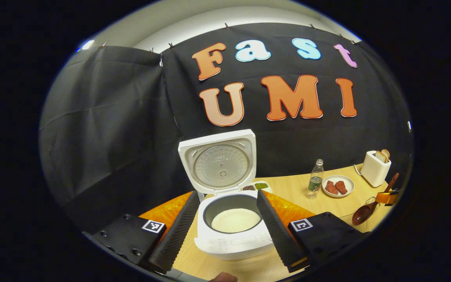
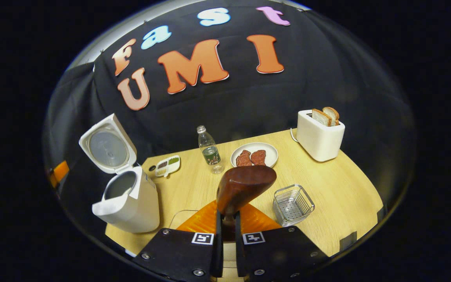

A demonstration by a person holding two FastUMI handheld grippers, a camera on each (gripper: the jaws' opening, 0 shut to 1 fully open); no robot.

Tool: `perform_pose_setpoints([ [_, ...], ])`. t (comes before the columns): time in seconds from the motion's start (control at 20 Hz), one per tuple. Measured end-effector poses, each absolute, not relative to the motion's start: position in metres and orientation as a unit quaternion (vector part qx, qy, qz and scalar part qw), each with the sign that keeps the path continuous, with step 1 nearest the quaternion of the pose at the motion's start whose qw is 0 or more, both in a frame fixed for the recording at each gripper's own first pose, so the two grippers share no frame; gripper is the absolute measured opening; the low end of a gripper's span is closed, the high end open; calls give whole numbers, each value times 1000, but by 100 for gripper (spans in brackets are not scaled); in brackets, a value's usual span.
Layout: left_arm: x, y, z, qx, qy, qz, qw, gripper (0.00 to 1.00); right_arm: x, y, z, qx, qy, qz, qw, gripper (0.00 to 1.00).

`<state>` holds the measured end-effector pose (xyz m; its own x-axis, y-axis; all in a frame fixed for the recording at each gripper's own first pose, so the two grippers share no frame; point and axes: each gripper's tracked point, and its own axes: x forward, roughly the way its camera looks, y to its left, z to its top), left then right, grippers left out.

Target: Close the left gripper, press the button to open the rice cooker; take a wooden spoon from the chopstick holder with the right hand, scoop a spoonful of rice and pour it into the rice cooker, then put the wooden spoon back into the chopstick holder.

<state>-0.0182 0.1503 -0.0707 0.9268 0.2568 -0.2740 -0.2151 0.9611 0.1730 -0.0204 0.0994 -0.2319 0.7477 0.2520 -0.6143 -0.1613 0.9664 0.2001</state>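
I see the rice cooker (image 1: 233,219) at six o'clock in the left gripper view, lid up, rice (image 1: 236,220) inside. My left claw (image 1: 228,229) gapes wide around it, empty. My right claw (image 2: 225,235) pinches the wooden spoon (image 2: 243,186). The wire holder (image 2: 293,204) sits at three o'clock of the spoon on the tabletop (image 2: 339,188).

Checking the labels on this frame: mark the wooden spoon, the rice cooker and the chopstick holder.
wooden spoon (image 2: 245,184), right gripper view, on the back of its bowl.
rice cooker (image 1: 235,241), left gripper view, on the white front panel below the pot.
chopstick holder (image 2: 293,204), right gripper view, on its wire basket wall.
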Motion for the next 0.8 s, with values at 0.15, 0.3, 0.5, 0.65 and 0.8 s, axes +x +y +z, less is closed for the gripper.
perform_pose_setpoints([
  [0.15, -27, 166, -76, 72, 155, 132, 976, 97, -26, 106, -255, -21, 333, 107, 937, 13],
  [0.3, -33, 173, -86, 69, 167, 136, 974, 100, -28, 109, -269, -104, 296, 103, 944, 13],
  [0.5, -34, 171, -89, 70, 170, 134, 974, 100, -46, 116, -304, -176, 290, 112, 934, 11],
  [0.65, -35, 172, -88, 75, 168, 132, 974, 100, -60, 124, -316, -210, 273, 120, 931, 11],
  [0.8, -36, 173, -93, 79, 175, 129, 973, 100, -72, 140, -312, -219, 248, 139, 934, 11],
])
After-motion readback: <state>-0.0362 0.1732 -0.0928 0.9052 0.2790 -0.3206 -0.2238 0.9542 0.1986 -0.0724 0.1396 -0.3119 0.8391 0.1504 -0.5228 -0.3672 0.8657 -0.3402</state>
